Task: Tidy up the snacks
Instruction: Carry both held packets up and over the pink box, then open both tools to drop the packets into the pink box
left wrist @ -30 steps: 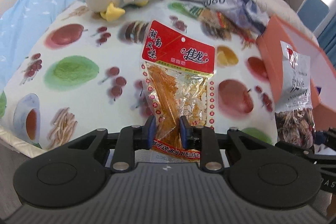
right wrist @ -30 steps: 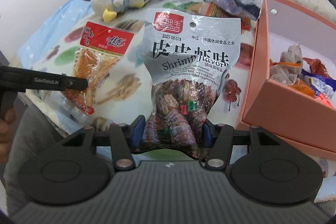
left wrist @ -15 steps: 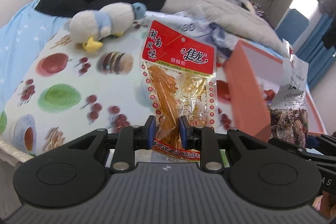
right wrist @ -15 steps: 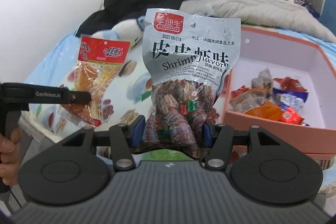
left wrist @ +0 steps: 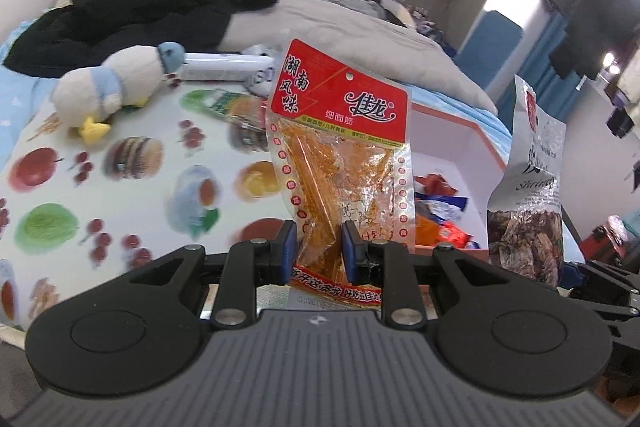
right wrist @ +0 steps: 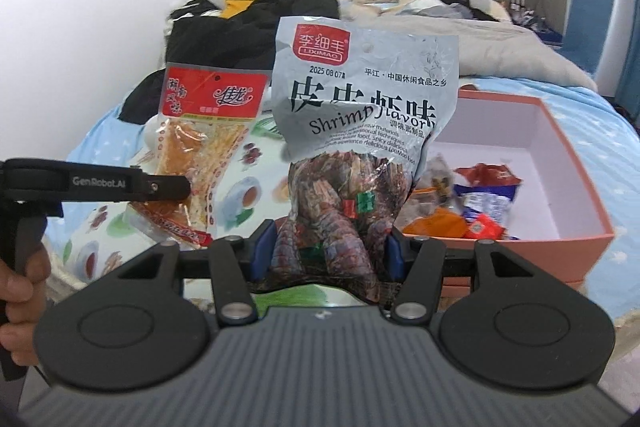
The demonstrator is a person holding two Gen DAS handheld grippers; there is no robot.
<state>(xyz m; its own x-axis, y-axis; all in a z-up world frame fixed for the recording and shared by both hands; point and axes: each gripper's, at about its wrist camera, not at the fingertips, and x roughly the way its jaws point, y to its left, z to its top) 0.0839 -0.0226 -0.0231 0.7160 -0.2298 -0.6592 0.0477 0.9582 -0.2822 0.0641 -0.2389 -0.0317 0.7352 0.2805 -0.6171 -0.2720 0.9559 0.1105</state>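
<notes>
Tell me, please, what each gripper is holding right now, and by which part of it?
Left gripper: red-topped snack packet, clamped near its bottom edge. Right gripper: grey shrimp-flavour bag, clamped across its lower part.

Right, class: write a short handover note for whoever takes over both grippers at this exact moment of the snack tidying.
Left gripper: shut on the red-topped snack packet, held upright by its lower end.
Right gripper: shut on the grey shrimp-flavour bag, also upright.
Pink box: open on the bed, to the right, with several small wrapped snacks already inside.
Done: both packets picked up, clear of the fruit-print cloth.
Left: carry both over the box and release them inside. Another packet lies on the cloth beside the plush duck.
</notes>
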